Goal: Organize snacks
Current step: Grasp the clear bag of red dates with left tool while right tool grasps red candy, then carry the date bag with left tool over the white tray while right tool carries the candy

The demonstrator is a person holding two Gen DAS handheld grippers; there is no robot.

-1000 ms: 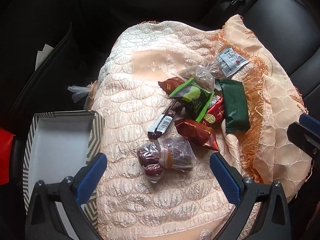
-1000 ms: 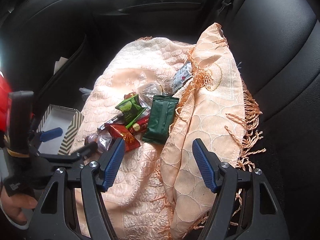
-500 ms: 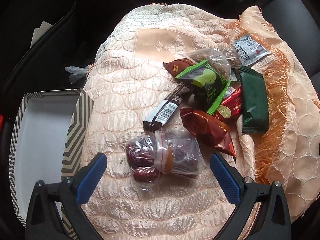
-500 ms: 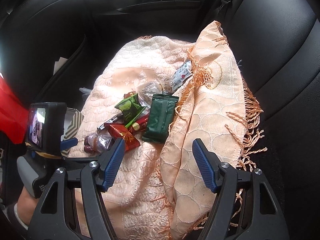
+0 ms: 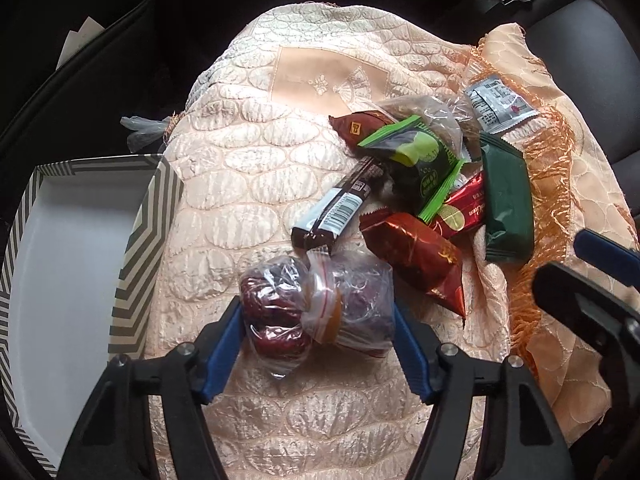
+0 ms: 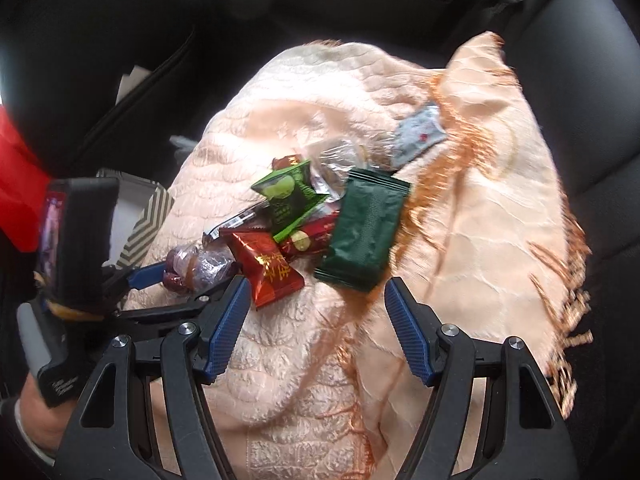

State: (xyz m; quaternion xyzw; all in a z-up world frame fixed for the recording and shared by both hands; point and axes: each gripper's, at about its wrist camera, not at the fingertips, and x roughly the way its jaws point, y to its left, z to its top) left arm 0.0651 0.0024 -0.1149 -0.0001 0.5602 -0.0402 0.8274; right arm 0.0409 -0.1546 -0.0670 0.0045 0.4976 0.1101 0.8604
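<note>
- Left wrist view: since a second ago your left tongs [image 5: 318, 332] have dropped closer to the clear bag of red dates [image 5: 316, 308] and narrowed from wide apart; they are closing now with the bag between them, the blue pads [image 5: 224, 340] right at its two sides. I cannot tell whether they press on it yet.
- The bag lies on the peach quilted cloth [image 5: 248, 184] that covers the car seat, nearest to you of all the snacks.
- Just beyond it lie the dark bar with a barcode [image 5: 340, 208] and the red foil packet [image 5: 416, 256]; further back are the green lime packet [image 5: 420, 160], the dark green packet [image 5: 506, 204] and the white sachet [image 5: 496, 104] by the orange fringe.
- The striped box [image 5: 148, 236] stands open at the left, against the cloth's edge; what shows of its white inside is bare.
- One finger of your right tongs shows at the right edge.
- Right wrist view: this view is blurred now, and the snack pile sits nearer and larger than a second ago.
- Your right tongs [image 6: 312, 328] stand wide apart with nothing between them, above the cloth just short of the red foil packet and the dark green packet.
- At the left your left tongs frame the bag of dates, and your hand [image 6: 32, 412] grips the handle.
</note>
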